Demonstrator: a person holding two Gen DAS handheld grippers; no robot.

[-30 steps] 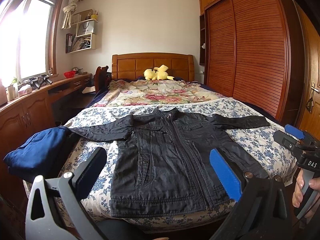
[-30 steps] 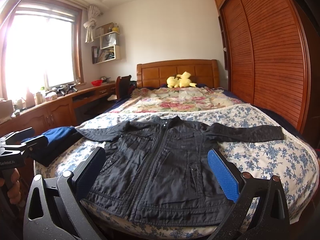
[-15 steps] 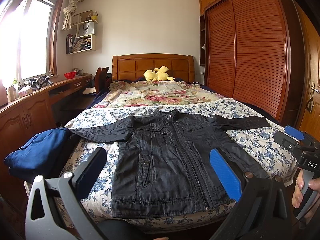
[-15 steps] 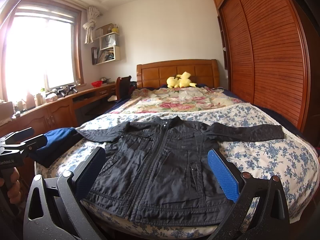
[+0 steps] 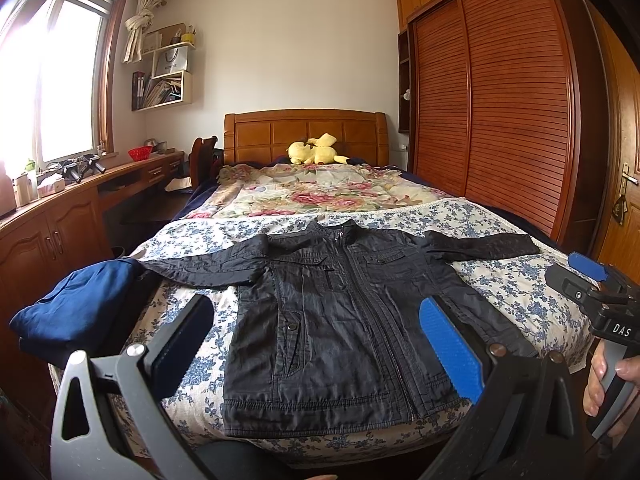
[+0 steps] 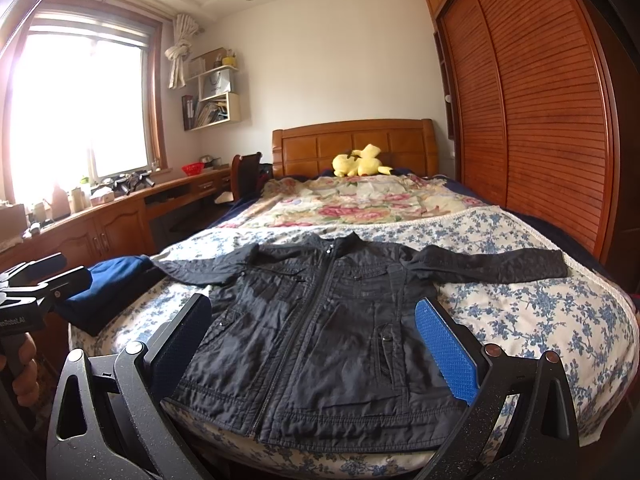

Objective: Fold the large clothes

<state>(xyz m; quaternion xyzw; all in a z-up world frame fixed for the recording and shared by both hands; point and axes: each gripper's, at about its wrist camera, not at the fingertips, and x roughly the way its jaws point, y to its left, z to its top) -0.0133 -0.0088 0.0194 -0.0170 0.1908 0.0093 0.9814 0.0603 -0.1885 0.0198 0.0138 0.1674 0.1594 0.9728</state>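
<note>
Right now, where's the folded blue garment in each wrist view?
Left wrist: folded blue garment at left edge, on the bed corner beside the jacket sleeve.
Right wrist: same garment left of center, behind the left gripper.
Shared landmark: yellow plush toy at the headboard.

Change since earlier frames: none evident; jacket (image 5: 340, 320), left gripper (image 5: 316, 334), right gripper (image 6: 314, 336) show no shift.

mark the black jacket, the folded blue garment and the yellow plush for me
black jacket (image 5: 340, 320): left wrist view, front panel beside the zipper.
folded blue garment (image 5: 76, 308): left wrist view, top face.
yellow plush (image 6: 360, 164): right wrist view, body.
</note>
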